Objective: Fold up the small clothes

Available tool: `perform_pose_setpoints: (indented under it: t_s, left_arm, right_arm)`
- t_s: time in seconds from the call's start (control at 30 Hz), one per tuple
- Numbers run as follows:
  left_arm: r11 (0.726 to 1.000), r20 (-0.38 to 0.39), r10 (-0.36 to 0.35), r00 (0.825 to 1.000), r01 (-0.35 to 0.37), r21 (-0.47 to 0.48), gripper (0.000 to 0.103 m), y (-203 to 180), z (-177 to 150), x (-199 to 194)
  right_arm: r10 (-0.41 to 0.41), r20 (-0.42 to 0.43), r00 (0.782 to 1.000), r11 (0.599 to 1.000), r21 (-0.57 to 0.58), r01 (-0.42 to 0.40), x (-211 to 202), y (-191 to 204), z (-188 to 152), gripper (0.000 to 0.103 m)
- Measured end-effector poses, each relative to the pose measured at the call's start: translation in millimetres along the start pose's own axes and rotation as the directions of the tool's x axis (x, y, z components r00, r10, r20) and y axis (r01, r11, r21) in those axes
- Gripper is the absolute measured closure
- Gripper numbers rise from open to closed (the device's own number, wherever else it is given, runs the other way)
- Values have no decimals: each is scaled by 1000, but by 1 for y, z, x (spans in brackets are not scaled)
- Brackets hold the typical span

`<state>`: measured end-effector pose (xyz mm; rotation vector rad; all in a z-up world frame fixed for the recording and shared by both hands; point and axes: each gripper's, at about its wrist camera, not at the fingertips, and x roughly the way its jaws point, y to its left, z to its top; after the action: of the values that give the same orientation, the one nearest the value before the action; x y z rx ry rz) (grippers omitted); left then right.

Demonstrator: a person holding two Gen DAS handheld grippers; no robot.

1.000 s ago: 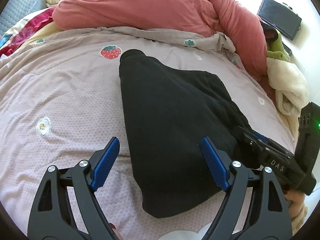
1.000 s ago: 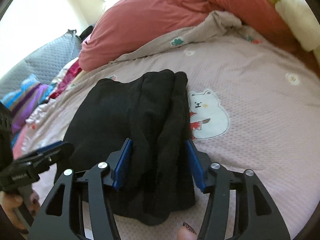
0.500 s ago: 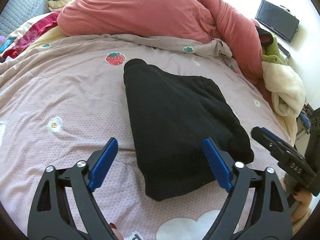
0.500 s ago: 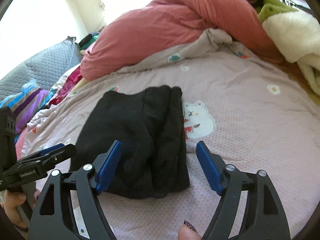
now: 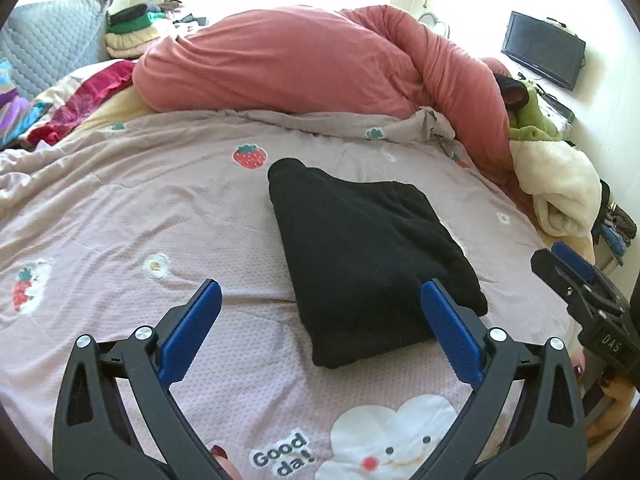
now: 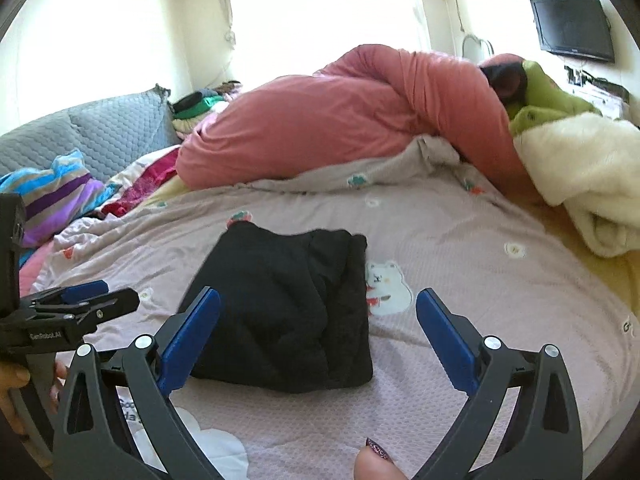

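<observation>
From the left wrist, the left gripper stands wide open and holds nothing, raised above the pink printed bedspread; the black folded garment lies on that bedspread ahead of it and a little to its right, its near corner showing between the two blue pads, the right-hand pad overlapping the bundle's near right edge in this view, though I judge there is no contact. The risk here, as I read it, is that any low pass of this tool would catch the loose near corner and drag the fold open, since the soft cloth is only lying on itself. From the right wrist, the right gripper is likewise spread open and empty, with the garment ahead and slightly left, its rumpled layers stacked unevenly along the right edge; a careless nudge there could slide the top layers off, and the quilted surface beneath gives little to steady them
</observation>
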<state>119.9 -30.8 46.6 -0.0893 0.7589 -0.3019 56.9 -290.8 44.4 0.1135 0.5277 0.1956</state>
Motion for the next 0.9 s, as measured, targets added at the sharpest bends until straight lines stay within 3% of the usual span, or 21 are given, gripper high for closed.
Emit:
perform_pose_setpoints:
  t_s: [0.53,0.9]
  left_arm:
    - [999,59,38,998,-39,19,9,10,-29,-44]
    - [998,40,58,997,-58,-5,10,24,-62,-45]
  right_arm:
    - [-4,51,999,997,-76,8,-40,32,-12,5]
    - [-35,-33,999,997,-70,33,-43,40,-52,5]
